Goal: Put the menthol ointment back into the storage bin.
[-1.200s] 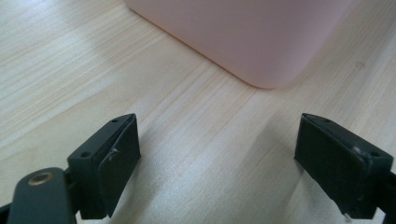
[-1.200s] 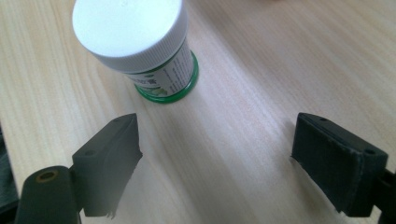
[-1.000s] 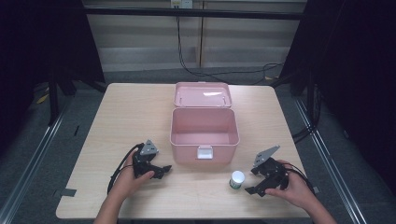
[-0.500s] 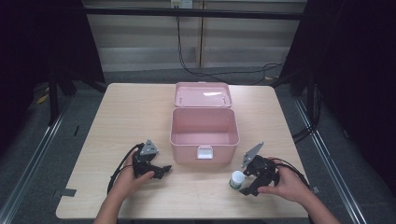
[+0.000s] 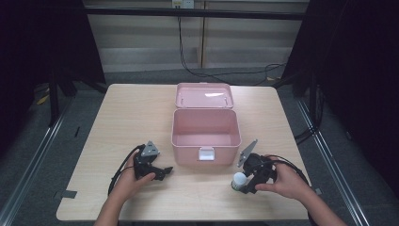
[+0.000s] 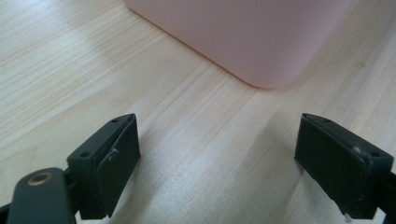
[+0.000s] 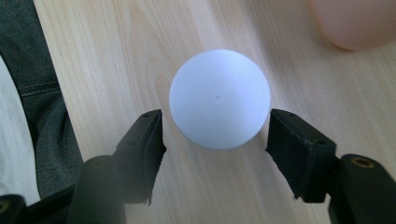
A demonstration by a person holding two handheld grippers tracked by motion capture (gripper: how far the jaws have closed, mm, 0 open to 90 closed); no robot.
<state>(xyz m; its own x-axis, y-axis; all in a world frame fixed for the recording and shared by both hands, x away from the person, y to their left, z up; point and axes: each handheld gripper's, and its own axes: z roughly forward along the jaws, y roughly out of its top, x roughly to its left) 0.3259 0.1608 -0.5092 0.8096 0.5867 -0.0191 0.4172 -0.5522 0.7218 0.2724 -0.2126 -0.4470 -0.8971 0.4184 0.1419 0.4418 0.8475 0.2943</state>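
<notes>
While the right gripper [image 5: 245, 182] comes down over the small white-capped bottle [image 5: 239, 181], the likeliest slip is a poor hold on the round cap [image 7: 219, 99]. Its fingers [image 7: 140, 154] stand on either side of the cap, and they have just been closing, yet a thin strip of table [image 5: 141, 117] shows between each pad and the cap's edge, so they bracket it without pressing. A smooth round cap taken from above could squirt sideways if one pad lands first, or the upright bottle could tip and roll across the wood. It stands near the table's front edge, just in front of the right corner of the open pink box [image 5: 204, 134], so a nudge could also knock it against the box wall. The left gripper [image 5: 157, 172] rests on the table by the box's left front corner, its fingers [image 6: 109, 156] wide apart and holding nothing.
</notes>
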